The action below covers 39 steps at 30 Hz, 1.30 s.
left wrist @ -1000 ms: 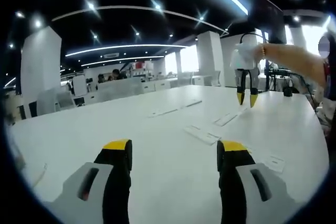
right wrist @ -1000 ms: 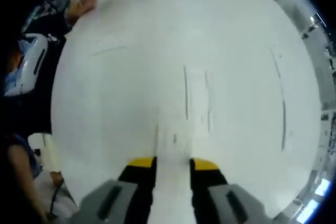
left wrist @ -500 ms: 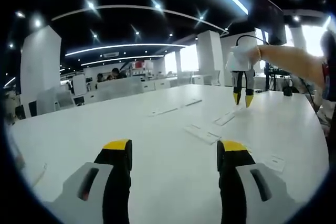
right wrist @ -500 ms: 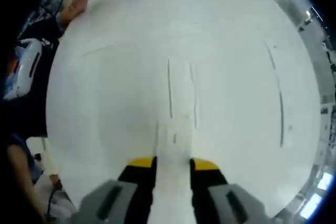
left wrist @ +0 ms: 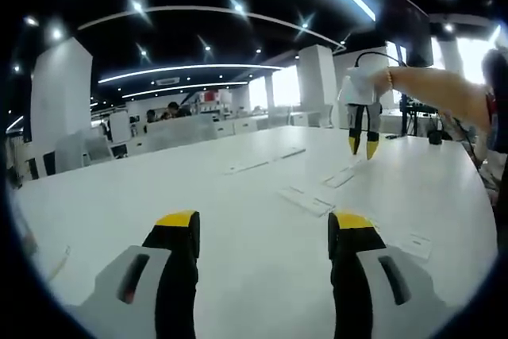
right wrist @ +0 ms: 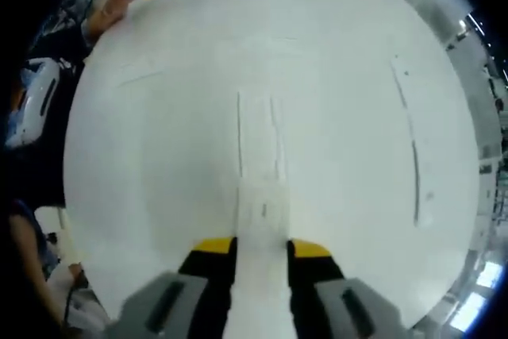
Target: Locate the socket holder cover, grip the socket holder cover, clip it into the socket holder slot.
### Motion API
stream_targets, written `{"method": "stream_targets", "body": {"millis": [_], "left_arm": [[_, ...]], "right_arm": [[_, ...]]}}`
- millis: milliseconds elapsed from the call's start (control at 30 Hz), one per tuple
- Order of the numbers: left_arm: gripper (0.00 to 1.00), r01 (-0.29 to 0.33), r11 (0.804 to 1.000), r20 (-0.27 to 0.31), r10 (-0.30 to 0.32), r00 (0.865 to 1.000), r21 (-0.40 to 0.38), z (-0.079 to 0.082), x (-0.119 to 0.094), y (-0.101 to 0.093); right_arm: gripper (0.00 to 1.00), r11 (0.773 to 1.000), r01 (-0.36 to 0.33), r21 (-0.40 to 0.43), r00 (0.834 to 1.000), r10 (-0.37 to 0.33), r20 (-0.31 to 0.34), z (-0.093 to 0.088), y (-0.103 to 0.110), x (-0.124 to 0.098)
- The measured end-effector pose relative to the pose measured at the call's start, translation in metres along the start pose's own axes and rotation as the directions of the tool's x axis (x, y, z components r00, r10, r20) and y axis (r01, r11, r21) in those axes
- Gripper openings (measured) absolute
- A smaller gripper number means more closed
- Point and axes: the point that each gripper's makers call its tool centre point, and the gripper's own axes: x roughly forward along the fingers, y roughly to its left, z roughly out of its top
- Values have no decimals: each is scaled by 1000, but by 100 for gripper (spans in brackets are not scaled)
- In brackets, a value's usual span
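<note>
While right gripper (right wrist: 263,248) clamps the cover (right wrist: 263,210), it hangs over the slot (right wrist: 258,136) — table (right wrist: 357,61) open around.

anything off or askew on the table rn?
Nothing stands out. The right gripper holds the white cover straight between its jaws above the long holder on the white table, roughly in line with it. The left gripper is open, holding nothing.

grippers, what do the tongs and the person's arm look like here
Both tongs have black jaws with yellow tips on grey bodies with dark slots: left gripper, right gripper. Seen from the left gripper view, the right gripper's upper body is white, with a thin bracelet at the wrist above it.
</note>
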Motion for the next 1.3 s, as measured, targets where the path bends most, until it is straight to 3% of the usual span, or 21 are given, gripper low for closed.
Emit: {"method": "stream_targets", "body": {"millis": [433,1300], "left_arm": [[65,1,1000,-3,-1,1000,2,0,-1,-2],[65,16,1000,-19,-16,1000,3,-3,0,-6]], "right_arm": [[26,999,-6,-33,1000,6,0,2,-2,1],[26,998,-42,-49,999,41,-21,-11,-3,8]]}}
